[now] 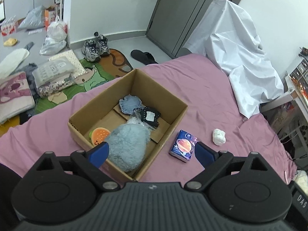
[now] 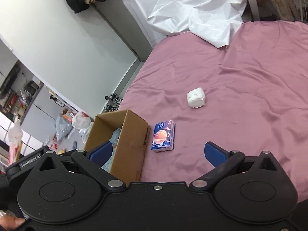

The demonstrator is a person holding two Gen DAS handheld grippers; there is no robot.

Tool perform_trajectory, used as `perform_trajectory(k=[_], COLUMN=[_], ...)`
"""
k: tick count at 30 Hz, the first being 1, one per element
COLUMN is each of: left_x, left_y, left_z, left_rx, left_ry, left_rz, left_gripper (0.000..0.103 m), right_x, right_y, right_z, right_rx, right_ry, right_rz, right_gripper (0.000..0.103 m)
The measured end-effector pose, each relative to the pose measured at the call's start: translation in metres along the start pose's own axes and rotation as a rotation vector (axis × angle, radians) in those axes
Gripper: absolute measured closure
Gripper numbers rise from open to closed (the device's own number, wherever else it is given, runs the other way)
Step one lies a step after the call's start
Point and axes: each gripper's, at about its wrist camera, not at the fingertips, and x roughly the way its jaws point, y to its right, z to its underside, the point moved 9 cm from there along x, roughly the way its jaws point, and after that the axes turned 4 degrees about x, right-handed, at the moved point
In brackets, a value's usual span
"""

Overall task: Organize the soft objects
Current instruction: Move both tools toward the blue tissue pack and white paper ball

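Hovering over the near edge of the cardboard box (image 1: 132,88), the left gripper (image 1: 152,153) has its blue-padded fingers spread wide with nothing between them. Just beyond them, inside the box, lies a fluffy grey-blue plush (image 1: 126,148), with an orange-slice toy (image 1: 100,135) beside it at the near left corner. Further in sit a black framed keychain piece (image 1: 149,116) in clear wrap and a round denim patch (image 1: 129,104).

On the pink bedsheet (image 1: 202,88), just beside the box's right wall, a small tissue pack printed with a planet (image 1: 182,145) lies flat. The right gripper (image 2: 156,153) hangs above the sheet near that pack (image 2: 163,135), its fingers also wide apart and empty. Further out, well apart from the box, rests a white crumpled wad (image 2: 195,97). A white sheet (image 2: 192,5) is heaped at the bed's far end.
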Motion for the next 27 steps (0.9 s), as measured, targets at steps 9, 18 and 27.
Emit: perform_trajectory(k=[9, 18, 27], left_x=[0.001, 0.008, 0.022], left_y=[0.027, 0.050, 0.073], left_z=[0.011, 0.023, 0.032], left_rx=[0.072, 0.134, 0.193], left_ry=[0.000, -0.004, 0.004], left_rz=[-0.033, -0.060, -0.081], left_gripper=[0.008, 0.008, 0.008], right_x=[-0.008, -0.007, 0.006], right_y=[0.028, 0.043, 0.047], right_z=[-0.011, -0.021, -0.026], right_rx=[-0.017, -0.073, -0.225], right_ry=[-0.001, -0.012, -0.082], right_rz=[0.022, 0.012, 0.041], right_gripper=[0.000, 0.000, 0.000])
